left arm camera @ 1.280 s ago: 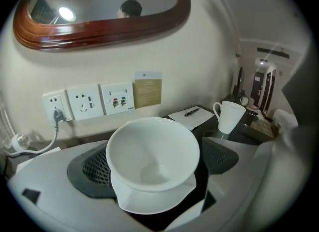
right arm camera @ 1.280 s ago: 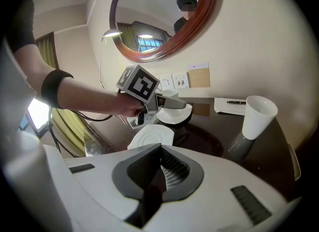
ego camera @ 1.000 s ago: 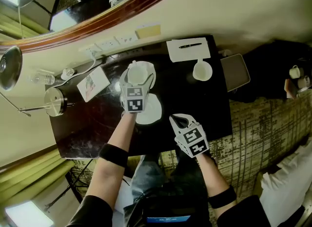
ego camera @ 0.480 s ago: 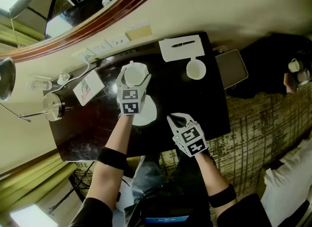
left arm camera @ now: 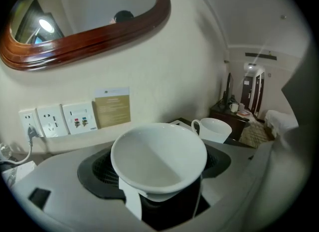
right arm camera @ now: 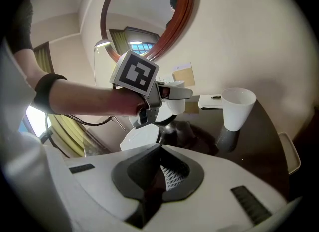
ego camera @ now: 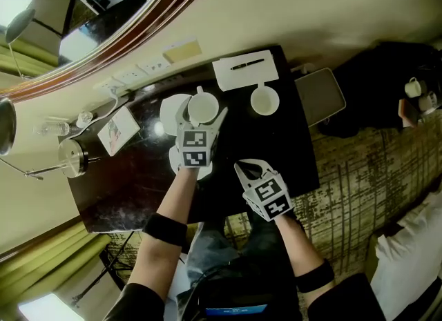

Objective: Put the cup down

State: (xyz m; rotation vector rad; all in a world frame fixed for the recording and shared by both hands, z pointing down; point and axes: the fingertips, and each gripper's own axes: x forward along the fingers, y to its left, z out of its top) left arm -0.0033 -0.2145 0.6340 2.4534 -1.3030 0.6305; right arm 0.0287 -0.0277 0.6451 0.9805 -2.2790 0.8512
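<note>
My left gripper (ego camera: pixel 202 115) is shut on a white cup (ego camera: pixel 203 105), one jaw on each side of its wall. The empty cup (left arm camera: pixel 158 158) fills the left gripper view and hangs just above the dark table (ego camera: pixel 276 147). A bare white saucer (ego camera: pixel 171 111) lies to its left. A second saucer (ego camera: pixel 178 166) lies under the gripper's body. Another white cup (ego camera: pixel 264 100) stands to the right, also seen as the far cup (left arm camera: pixel 213 128). My right gripper (ego camera: pixel 243 169) is shut and holds nothing, at the table's front edge. In the right gripper view the held cup (right arm camera: pixel 174 107) is beside the near saucer (right arm camera: pixel 142 137).
A notepad with a pen (ego camera: pixel 245 70) lies at the back. A card (ego camera: pixel 117 132), a metal pot (ego camera: pixel 69 157) and a bottle (ego camera: pixel 52 128) stand at the left. Wall sockets (left arm camera: pixel 65 118) and a mirror (left arm camera: pixel 84 26) are behind. A grey tray (ego camera: pixel 320 95) sits to the right.
My left gripper has carried the cup to the right, off the far saucer and closer to the other cup. The right gripper has shifted only slightly.
</note>
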